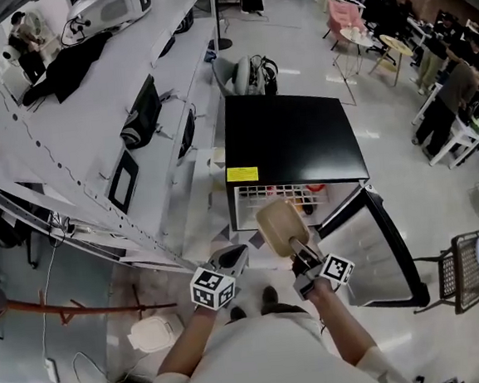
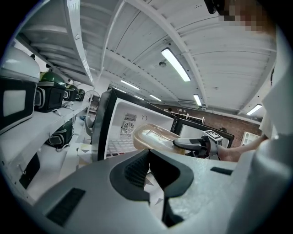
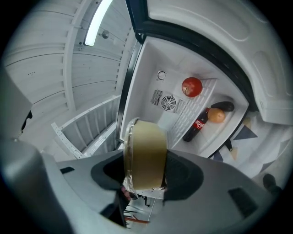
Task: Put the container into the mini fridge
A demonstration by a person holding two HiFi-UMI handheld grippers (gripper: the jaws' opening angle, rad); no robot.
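1. The grey left gripper (image 1: 233,256) (image 2: 149,157) is low in the head view, beside the person's feet. Its jaws are pressed together with nothing between them. It sits just left of the right gripper and apart from it.
2. The grey right gripper (image 1: 298,248) (image 3: 145,179) has its jaws pinching the near end of a shallow beige container (image 1: 281,226) (image 2: 153,138) (image 3: 146,153) with a clear film top. The container is gripped edge-on between the pads. It hangs in the air just in front of the fridge opening and is not yet inside.
3. The black-topped mini fridge (image 1: 289,136) (image 3: 149,82) with a white interior stands on the glossy grey floor. Its black-framed door (image 1: 371,248) is swung wide open, towards the right in the head view.
4. On a white wire shelf (image 3: 201,103) inside lie a red round fruit (image 3: 192,86), a dark cola bottle with a red label (image 3: 197,124), an orange round fruit (image 3: 217,116) and a dark elongated item (image 3: 223,106) that is too small to identify. A round fan vent (image 3: 168,103) shows on the back wall.
5. Behind the fridge rests a grey backpack (image 1: 246,76). A long white workbench (image 1: 84,133) runs along the left of the head view.
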